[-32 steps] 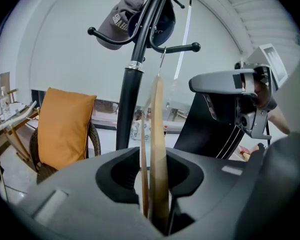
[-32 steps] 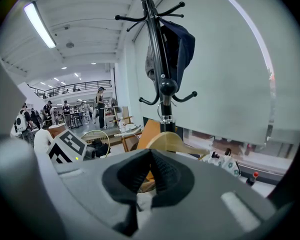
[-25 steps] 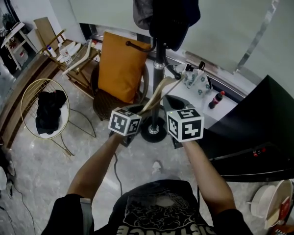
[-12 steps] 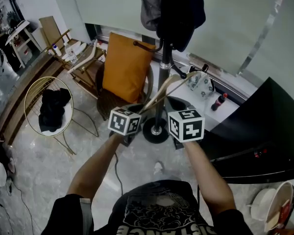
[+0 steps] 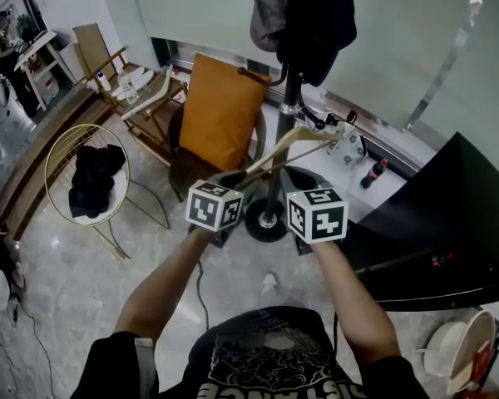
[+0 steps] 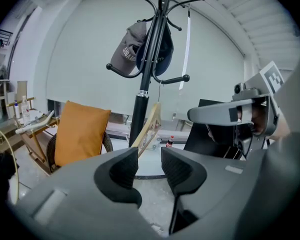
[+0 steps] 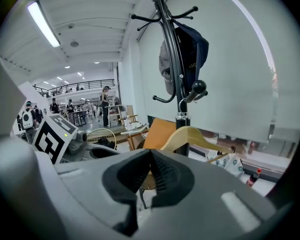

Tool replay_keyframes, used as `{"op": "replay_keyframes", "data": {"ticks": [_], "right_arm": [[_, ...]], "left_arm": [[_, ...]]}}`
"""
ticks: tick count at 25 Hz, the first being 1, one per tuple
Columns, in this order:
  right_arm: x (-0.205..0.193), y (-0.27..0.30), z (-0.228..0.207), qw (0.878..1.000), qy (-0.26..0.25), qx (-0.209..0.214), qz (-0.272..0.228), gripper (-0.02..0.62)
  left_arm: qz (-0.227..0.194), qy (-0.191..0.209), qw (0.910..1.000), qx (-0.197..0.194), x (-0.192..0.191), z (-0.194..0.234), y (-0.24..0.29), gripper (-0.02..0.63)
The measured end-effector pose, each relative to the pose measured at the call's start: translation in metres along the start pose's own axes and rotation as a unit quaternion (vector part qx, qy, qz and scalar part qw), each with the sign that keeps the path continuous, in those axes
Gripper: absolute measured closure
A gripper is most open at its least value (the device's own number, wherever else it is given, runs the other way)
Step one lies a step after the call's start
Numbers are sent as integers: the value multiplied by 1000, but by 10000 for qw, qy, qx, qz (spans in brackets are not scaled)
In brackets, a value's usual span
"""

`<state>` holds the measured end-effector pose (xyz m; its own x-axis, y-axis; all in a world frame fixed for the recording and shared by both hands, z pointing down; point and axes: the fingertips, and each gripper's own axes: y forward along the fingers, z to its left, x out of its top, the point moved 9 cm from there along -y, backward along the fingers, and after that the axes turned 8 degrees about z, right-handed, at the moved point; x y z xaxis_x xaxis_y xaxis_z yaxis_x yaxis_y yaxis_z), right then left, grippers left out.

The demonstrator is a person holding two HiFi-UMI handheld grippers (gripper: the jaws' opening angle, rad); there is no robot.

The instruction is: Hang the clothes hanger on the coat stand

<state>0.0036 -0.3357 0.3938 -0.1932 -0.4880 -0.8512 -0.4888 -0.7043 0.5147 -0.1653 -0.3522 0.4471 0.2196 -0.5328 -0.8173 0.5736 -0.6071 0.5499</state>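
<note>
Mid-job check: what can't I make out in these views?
- Whether the hook of the hanger is over a peg of the coat stand: too thin and small in every view.
- Where the right gripper grips it: its own jaws cover that.
- Stand's top: cut off by the head view's upper edge.

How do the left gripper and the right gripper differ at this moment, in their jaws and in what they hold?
The left gripper has its jaws apart; the right gripper has its jaws together. The right gripper clamps one end of the wooden hanger; the left gripper presses on nothing, though the hanger's other end lies near its gap. Both face the coat stand.
</note>
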Motion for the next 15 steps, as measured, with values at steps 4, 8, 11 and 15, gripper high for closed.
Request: {"op": "replay_keyframes", "data": {"ticks": [4,8,11,15], "right_arm": [[-2,-6,8,10000,-25,-7,5,595],[-5,-11,16,10000,-79,-17,15,595],[-5,-18,21,9999,-120,-24,-18,595],[-7,-29,27,9999,-143,-26,-82,595]], "left_arm": [[-158,15,9999,-3,4,-10,-13,463],[-303,27,9995,-22,10,-20,-27,465],[-379,53,9993,-48,13,-30,-37,466],[-472,164,9987,-39,16,-44,-48,468]]}}
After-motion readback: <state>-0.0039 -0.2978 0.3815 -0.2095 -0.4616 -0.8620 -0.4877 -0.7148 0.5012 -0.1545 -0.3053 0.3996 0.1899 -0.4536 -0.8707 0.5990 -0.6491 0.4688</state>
